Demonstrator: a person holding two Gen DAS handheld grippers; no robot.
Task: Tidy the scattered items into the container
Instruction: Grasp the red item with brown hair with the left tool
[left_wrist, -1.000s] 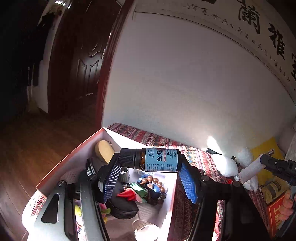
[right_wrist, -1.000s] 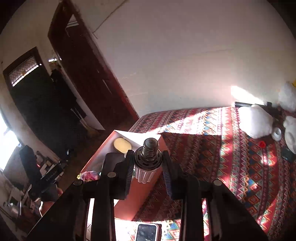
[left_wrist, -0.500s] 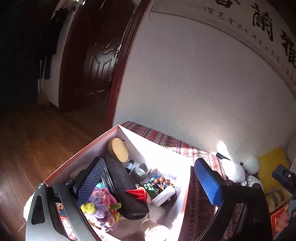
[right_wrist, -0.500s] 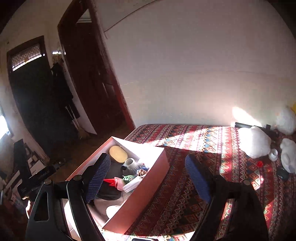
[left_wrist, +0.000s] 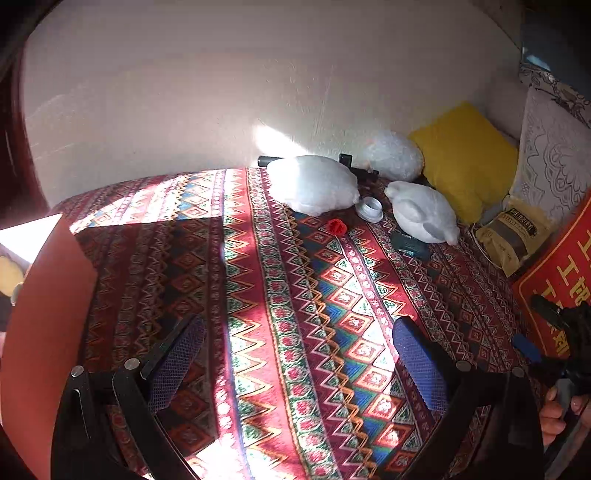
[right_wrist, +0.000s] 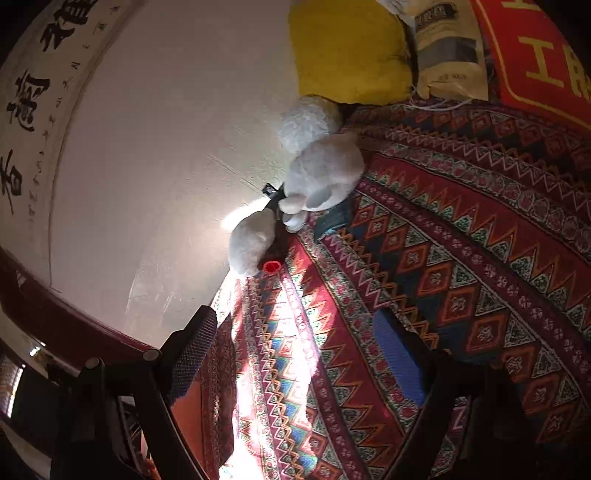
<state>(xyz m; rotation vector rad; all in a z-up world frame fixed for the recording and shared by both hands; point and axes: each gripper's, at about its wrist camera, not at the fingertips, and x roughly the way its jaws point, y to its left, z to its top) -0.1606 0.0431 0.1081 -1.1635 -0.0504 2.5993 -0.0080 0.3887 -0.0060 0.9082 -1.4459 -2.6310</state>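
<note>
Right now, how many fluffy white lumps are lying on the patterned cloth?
3. The largest white lump lies nearest the wall's sunlit patch; a second sits behind it beside the yellow cushion; a third lies in front of that cushion. Others may be hidden.

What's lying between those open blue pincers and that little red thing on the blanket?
Nothing: in the left wrist view, only bare patterned blanket lies between the open left gripper and the red thing.

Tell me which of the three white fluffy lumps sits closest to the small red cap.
The leftmost white fluffy lump, largest in the left wrist view; the small red cap lies just before it.
</note>
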